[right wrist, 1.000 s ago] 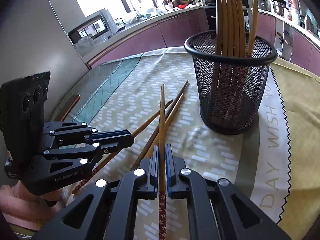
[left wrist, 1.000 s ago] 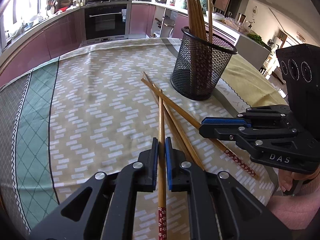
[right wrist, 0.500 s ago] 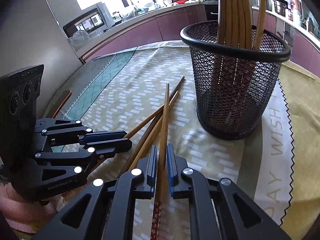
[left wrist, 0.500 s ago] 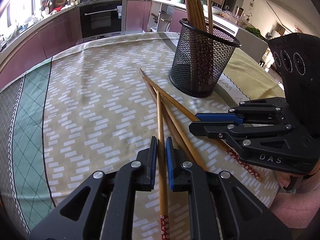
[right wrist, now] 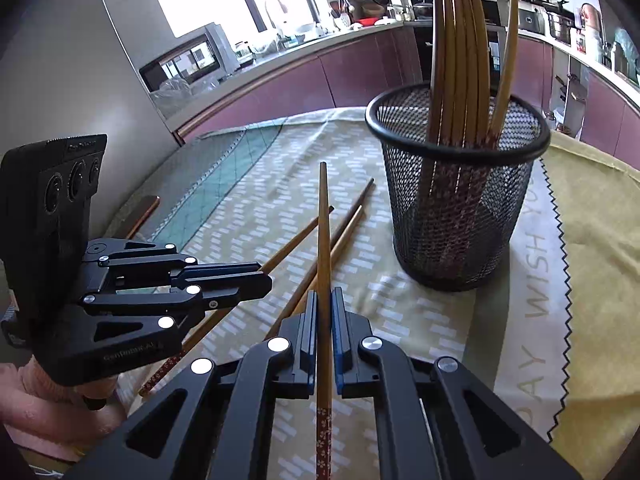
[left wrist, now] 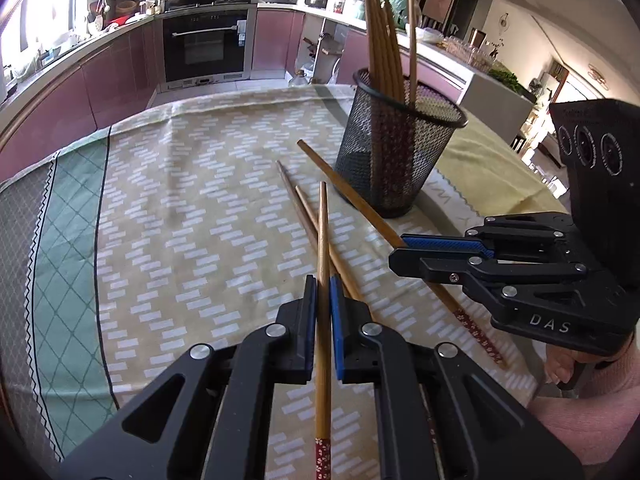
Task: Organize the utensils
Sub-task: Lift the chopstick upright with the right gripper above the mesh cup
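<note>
Both pairs of jaws are clamped, each on its own bamboo chopstick: the left gripper (left wrist: pixel 323 312) pinches one chopstick (left wrist: pixel 322 240) between its blue pads, tip pointing away and red patterned end trailing back toward the camera, and the right gripper (right wrist: pixel 324 324) grips a second chopstick (right wrist: pixel 323 232) the same way. Two more loose chopsticks (left wrist: pixel 308 216) lie crossed on the patterned tablecloth (left wrist: pixel 180 220) beneath the grippers. Just beyond them stands a black mesh holder (left wrist: pixel 394 160) with several chopsticks upright inside. A pink sleeve (left wrist: pixel 592 404) shows behind the right gripper
</note>
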The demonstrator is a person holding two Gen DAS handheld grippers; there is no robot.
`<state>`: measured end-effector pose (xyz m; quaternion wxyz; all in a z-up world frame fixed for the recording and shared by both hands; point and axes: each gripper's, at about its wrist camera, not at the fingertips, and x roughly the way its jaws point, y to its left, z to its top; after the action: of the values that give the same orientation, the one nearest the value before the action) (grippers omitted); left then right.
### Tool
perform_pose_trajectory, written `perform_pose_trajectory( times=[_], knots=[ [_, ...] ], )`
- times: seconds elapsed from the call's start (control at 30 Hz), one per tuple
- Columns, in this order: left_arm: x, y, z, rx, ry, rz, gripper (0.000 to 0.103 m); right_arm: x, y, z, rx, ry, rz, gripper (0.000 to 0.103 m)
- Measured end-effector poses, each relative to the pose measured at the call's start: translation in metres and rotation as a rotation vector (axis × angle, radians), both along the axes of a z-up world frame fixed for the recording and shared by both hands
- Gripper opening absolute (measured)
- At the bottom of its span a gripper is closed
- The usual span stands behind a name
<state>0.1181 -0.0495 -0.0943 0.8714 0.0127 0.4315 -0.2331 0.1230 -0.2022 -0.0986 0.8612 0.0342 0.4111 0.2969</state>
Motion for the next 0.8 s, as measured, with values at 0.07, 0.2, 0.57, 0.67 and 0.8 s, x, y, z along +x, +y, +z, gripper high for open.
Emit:
perform_pose_trajectory(
  times=[0.07,0.2,0.57,0.67,0.8],
  knots=[
    [-0.002,0.003,0.008,-0.021,-0.011,-0.005,0.008,-0.003,-0.003,0.005,0.011,-0.014,-0.001,0.006],
    [-0.006,0.007,0.023,-0.059,-0.035,-0.016,0.008,-0.010,-0.011,0.018,0.043,-0.044,-0.002,0.006],
    [-0.018,0.011,0.058,-0.135,-0.101,-0.045,0.007,-0.020,-0.041,0.045,0.126,-0.103,-0.047,0.006],
    [-0.021,0.013,0.066,-0.155,-0.117,-0.052,0.007,-0.021,-0.050,0.050,0.139,-0.114,-0.055,0.006],
    [-0.023,0.016,0.077,-0.181,-0.135,-0.056,0.007,-0.021,-0.057,0.057,0.150,-0.137,-0.069,0.006]
  ],
)
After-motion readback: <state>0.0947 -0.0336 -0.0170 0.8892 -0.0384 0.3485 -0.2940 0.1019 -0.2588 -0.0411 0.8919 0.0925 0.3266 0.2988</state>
